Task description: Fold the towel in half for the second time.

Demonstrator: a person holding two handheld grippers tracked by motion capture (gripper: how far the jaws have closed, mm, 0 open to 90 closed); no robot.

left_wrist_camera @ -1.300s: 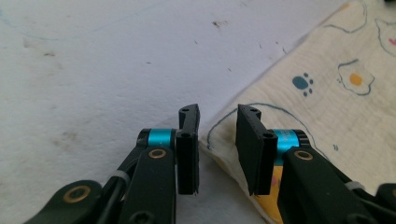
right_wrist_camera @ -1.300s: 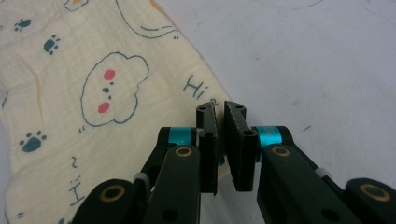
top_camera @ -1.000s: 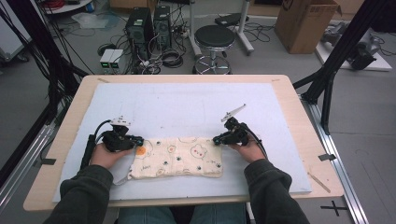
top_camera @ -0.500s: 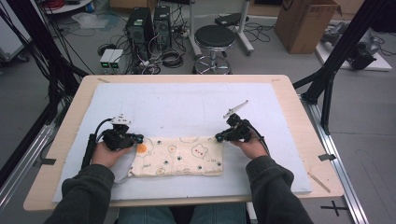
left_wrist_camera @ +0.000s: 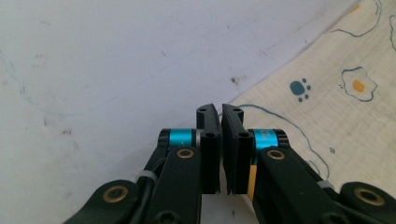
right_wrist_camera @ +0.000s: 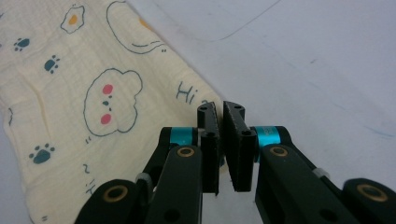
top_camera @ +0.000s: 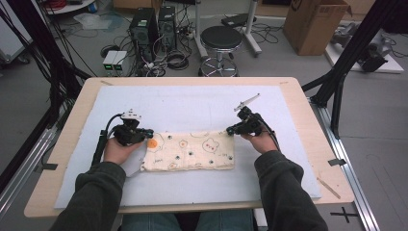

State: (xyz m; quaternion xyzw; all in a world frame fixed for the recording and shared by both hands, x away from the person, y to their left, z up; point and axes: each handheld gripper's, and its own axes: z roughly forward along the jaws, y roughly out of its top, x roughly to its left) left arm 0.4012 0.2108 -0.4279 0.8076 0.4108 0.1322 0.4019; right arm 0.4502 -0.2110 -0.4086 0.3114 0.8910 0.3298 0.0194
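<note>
A cream printed cloth [top_camera: 190, 151], folded into a long strip, is seen lying flat on the white mat [top_camera: 192, 103] toward the 6 o'clock edge of the table [top_camera: 308, 115]. The left gripper [top_camera: 150, 132] is held at the cloth's 9 o'clock end, beside an orange spot; in the left gripper view its 2 jaws are nearly closed, with only a thin slit between them and nothing gripped. The right gripper [top_camera: 231, 130] is held at the cloth's 2 o'clock corner, its 2 jaws likewise drawn almost together over the cloth's edge, and no fabric is seen pinched between them.
</note>
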